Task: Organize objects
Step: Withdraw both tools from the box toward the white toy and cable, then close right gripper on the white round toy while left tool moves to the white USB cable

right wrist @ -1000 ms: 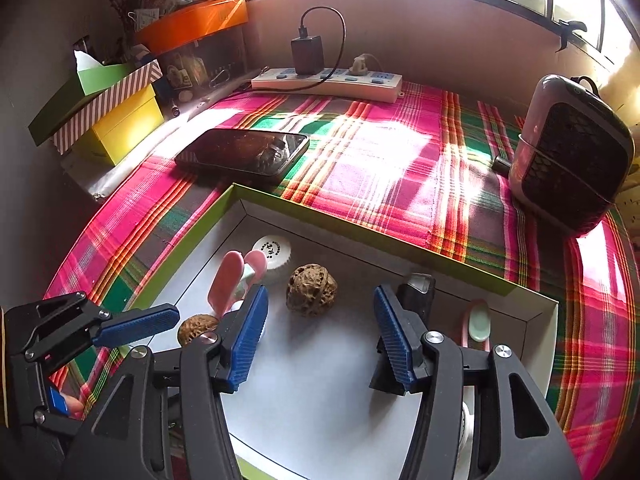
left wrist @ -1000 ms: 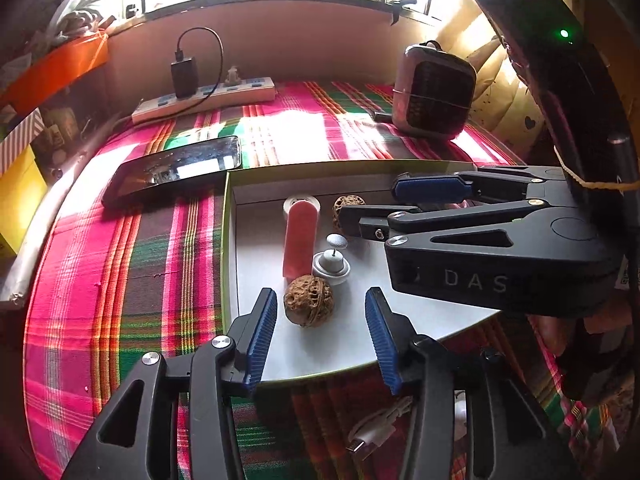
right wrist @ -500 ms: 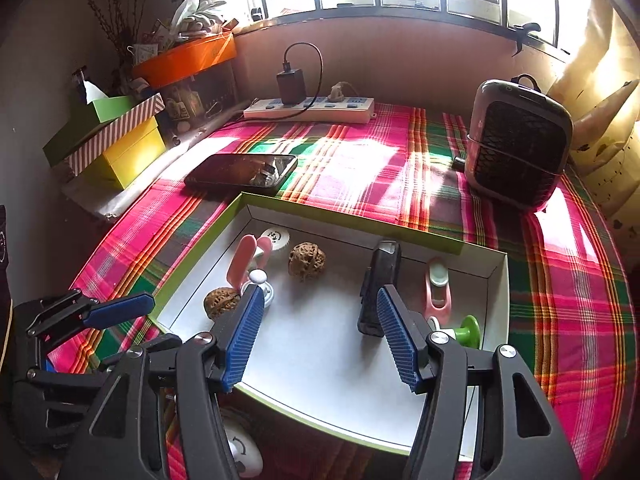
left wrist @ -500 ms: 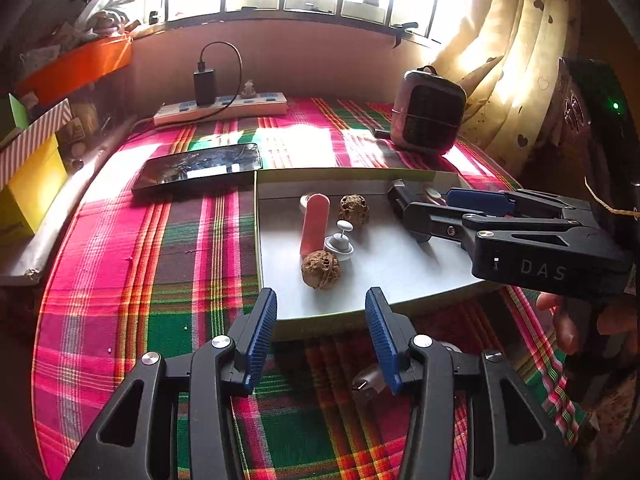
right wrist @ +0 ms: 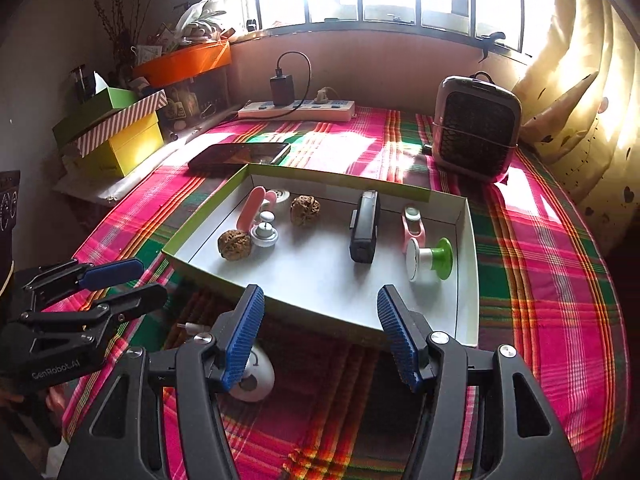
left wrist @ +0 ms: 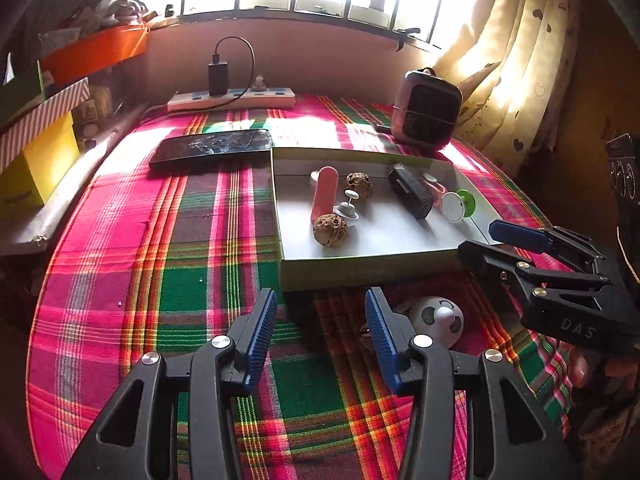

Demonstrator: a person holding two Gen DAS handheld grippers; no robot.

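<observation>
A shallow white tray with a green rim [left wrist: 360, 276] [right wrist: 472, 264] lies on the plaid cloth. It holds two walnuts [left wrist: 330, 231] [left wrist: 359, 185], a pink tube [left wrist: 324, 196], a small white knob [left wrist: 347, 210], a black oblong device [left wrist: 411, 192] [right wrist: 365, 224], a pink clip [right wrist: 414, 228] and a green-and-white spool [left wrist: 460, 205] [right wrist: 430, 258]. My left gripper [left wrist: 320, 300] [right wrist: 140, 280] is open and empty, hanging over the cloth just short of the tray's near wall. My right gripper [right wrist: 320, 296] [left wrist: 480, 238] is also open and empty, at the tray's near right corner.
A white round gadget [left wrist: 438, 320] [right wrist: 252, 376] lies on the cloth between the grippers and the tray. Beyond the tray are a dark phone [left wrist: 212, 148], a power strip with a charger [left wrist: 232, 98] and a small heater [left wrist: 426, 114]. Boxes [right wrist: 120, 140] stand at the left, a curtain at the right.
Both grippers have drawn back from over the tray to its near side. The whole tray and the white round gadget have come into view. The tray's contents have not moved.
</observation>
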